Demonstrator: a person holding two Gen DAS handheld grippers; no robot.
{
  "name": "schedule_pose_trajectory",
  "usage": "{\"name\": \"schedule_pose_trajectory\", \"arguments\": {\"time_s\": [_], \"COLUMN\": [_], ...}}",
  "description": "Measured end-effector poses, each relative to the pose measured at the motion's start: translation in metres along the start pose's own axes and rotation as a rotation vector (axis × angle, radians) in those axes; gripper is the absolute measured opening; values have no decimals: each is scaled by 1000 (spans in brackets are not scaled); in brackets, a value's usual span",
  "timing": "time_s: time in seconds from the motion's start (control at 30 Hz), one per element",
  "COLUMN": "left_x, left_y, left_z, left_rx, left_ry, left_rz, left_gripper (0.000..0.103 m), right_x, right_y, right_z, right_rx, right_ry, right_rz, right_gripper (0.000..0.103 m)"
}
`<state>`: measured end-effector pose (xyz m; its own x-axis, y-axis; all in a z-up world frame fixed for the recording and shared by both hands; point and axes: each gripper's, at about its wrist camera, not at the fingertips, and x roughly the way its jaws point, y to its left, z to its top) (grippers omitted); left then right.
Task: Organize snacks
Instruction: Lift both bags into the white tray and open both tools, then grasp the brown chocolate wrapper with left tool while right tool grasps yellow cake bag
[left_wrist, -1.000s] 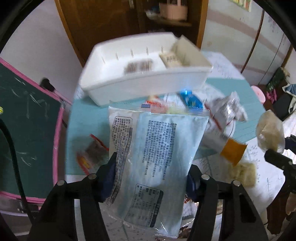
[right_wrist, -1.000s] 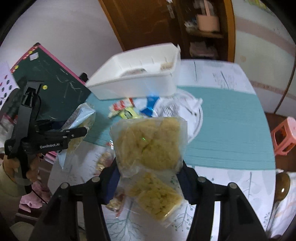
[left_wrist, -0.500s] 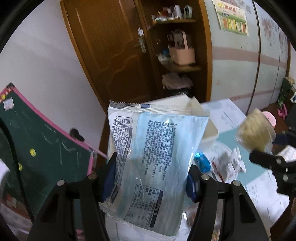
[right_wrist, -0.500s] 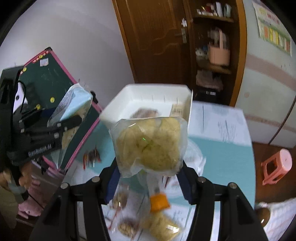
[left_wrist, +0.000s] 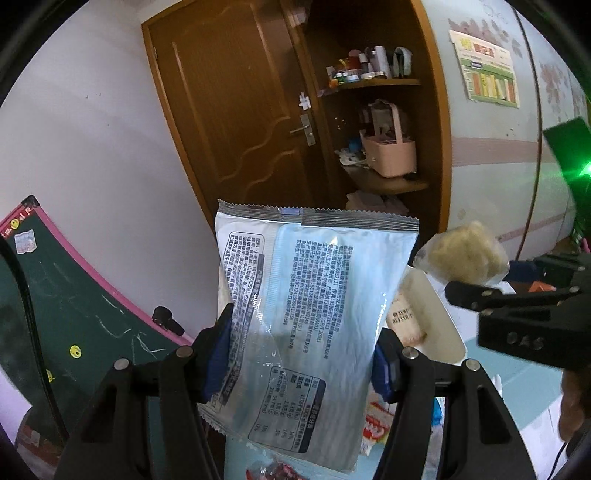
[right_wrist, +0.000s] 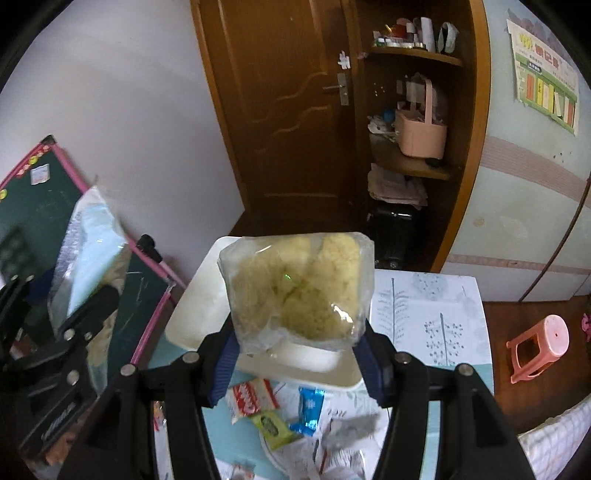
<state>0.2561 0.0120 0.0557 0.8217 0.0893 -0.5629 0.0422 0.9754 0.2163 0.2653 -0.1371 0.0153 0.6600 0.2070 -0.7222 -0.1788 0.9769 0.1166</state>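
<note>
My left gripper (left_wrist: 301, 360) is shut on a pale blue snack packet (left_wrist: 310, 295) with black print, held upright and raised above the table. My right gripper (right_wrist: 297, 360) is shut on a clear bag of yellow crumbly snack (right_wrist: 299, 291), held over the white bin (right_wrist: 192, 317). In the left wrist view the right gripper (left_wrist: 517, 314) and its bag (left_wrist: 465, 254) show at the right, and only a corner of the bin (left_wrist: 436, 325) shows past the packet. The left gripper (right_wrist: 55, 332) with the blue packet (right_wrist: 92, 243) appears at the left of the right wrist view.
Small loose snacks lie on the table below the bin: a red-and-white packet (right_wrist: 251, 400), a green one (right_wrist: 273, 426), a blue one (right_wrist: 310, 406). A green chalkboard with a pink frame (right_wrist: 44, 192) leans at the left. A pink stool (right_wrist: 543, 343) stands on the floor at the right.
Both grippers rose and tilted up with their bags. The table dropped low in both views and the door and shelves came into view. The right gripper moved over the bin.
</note>
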Motion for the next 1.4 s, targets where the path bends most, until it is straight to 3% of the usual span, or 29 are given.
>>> {"name": "schedule_pose_trajectory", "arguments": {"time_s": [0.2,0.3,0.43,0.6,1.0,1.4], "left_x": [58,83,99,97,22,-89], "left_y": [7,12,16,16,16,-15], "left_z": [10,6,1,-3,-8,-50], "left_rx": [-70,-102,-132,-133,-118,-6], "left_ry": [64,111,157,147,86,-47], "left_rz": [-10,-77,-98,-75,-79,-120], "left_gripper": [67,103,103,103,103,103], "right_x": [49,71,86,82,35,-49], "right_y": [3,3,5,9,-4,-12], "right_z": [13,13,7,3,-10,-66], "right_rx": [-4,-19,-27,-54,-15,-33], "right_ry": [46,70,110,109,96,51], "right_rz": [-74,-98,-85,-96,-108,-115], "right_gripper": [61,66,68,76,76,75]}}
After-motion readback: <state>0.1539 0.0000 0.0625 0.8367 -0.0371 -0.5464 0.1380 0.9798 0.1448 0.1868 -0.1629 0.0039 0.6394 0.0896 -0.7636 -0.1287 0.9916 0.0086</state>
